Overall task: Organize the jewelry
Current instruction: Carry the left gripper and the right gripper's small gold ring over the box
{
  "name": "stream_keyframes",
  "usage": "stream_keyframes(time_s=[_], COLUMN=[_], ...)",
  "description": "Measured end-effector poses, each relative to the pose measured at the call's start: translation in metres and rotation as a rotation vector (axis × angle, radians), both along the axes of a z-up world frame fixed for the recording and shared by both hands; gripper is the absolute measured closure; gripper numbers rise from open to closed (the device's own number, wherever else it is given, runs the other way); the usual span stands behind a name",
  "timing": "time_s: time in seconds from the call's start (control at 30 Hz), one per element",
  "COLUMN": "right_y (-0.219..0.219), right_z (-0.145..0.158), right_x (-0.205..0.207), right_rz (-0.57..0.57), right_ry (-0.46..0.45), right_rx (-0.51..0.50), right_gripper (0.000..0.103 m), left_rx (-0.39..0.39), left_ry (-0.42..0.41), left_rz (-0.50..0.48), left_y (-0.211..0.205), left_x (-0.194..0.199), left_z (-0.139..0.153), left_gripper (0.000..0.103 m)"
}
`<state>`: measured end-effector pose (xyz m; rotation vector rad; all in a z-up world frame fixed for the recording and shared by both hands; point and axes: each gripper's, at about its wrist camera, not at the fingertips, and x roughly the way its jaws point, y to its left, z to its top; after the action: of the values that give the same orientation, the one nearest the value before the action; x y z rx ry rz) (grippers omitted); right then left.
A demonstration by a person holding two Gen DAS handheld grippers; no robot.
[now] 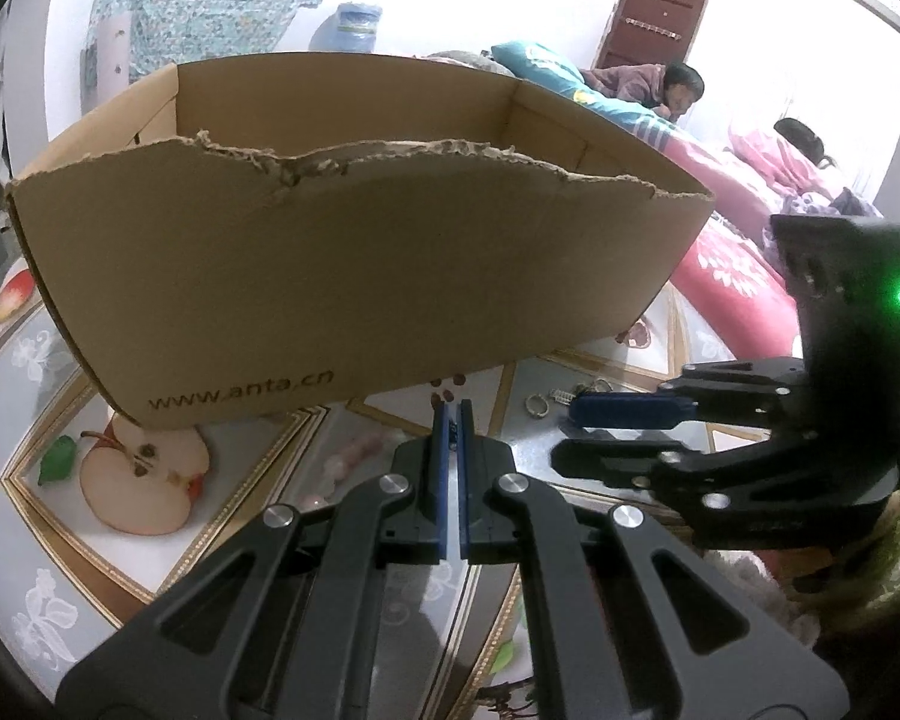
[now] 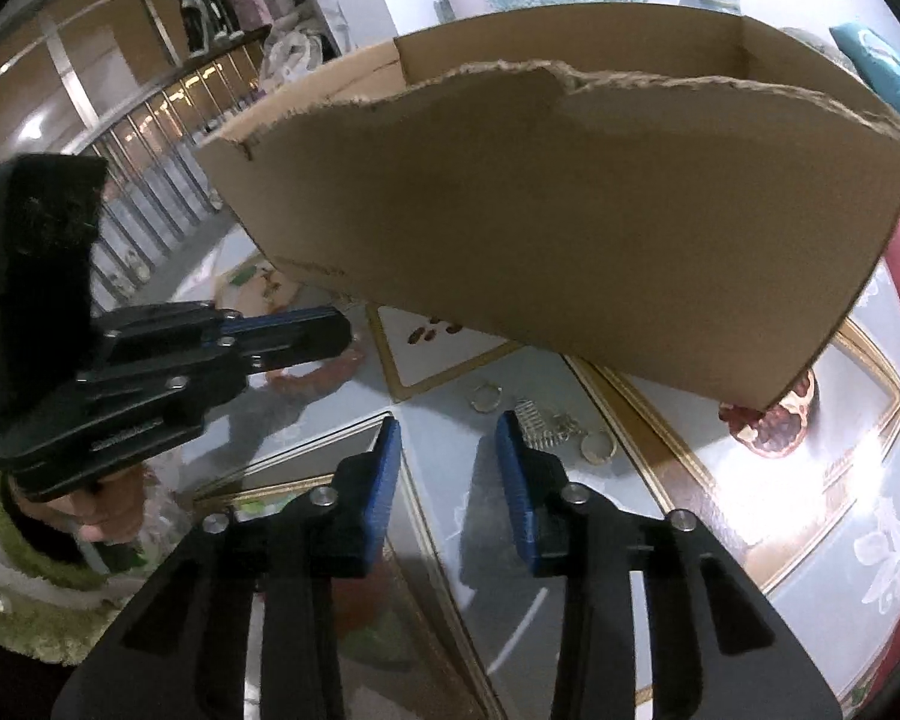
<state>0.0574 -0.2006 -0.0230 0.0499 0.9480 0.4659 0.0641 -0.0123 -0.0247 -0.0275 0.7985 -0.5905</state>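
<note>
Two rings beside cardboard box

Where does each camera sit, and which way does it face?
Left wrist: sits on the left gripper, jaws shut, facing down at the cardboard box; the right gripper enters from the right.
Right wrist: sits on the right gripper, jaws open and nothing between them, facing the rings on the table; a green sleeve shows.
Shared: box, rings, patterned table, both grippers.
</note>
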Motion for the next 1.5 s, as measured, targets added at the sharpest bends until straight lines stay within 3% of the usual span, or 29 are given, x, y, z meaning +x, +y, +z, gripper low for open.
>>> stream_keyframes(time_s=[0.23, 0.4, 0.7, 0.93, 1.13, 1.33, 1.5], right_y=[0.006, 0.014, 0.012, 0.006, 0.001, -0.013, -0.023], right_z=[0.002, 0.003, 0.006, 0.007, 0.026, 0.066, 0.100], right_x=[0.006, 0.010, 0.016, 0.010, -0.003, -0.019, -0.016], right_rz=[0.018, 0.124, 0.253, 0.233, 0.207, 0.183, 0.161], right_ry=[-0.045, -0.085, -0.095, -0.098, -0.143, -0.221, -0.277], right_rx=[-0.094, -0.172, -0.174, -0.148, -0.119, -0.017, 0.094], right_gripper=[0.083, 0.083, 0.091, 0.091, 0.091, 0.091, 0.091], left_rx=[-0.009, -0.012, -0.023, -0.024, -0.042, -0.117, -0.232], left_ry=[-0.003, 0.000, 0.002, -0.008, -0.036, -0.123, -0.174], left_rz=[-0.005, -0.007, -0.007, -0.007, 0.000, 0.005, -0.015], left_y=[0.003, 0.004, 0.006, 0.008, 0.016, 0.032, 0.045], left_x=[0.001, 0.004, 0.006, 0.005, -0.005, -0.024, -0.028], left_z=[0.000, -0.001, -0.001, 0.000, 0.013, 0.053, 0.094], left_gripper=[0.101, 0.101, 0.101, 0.101, 0.101, 0.101, 0.101])
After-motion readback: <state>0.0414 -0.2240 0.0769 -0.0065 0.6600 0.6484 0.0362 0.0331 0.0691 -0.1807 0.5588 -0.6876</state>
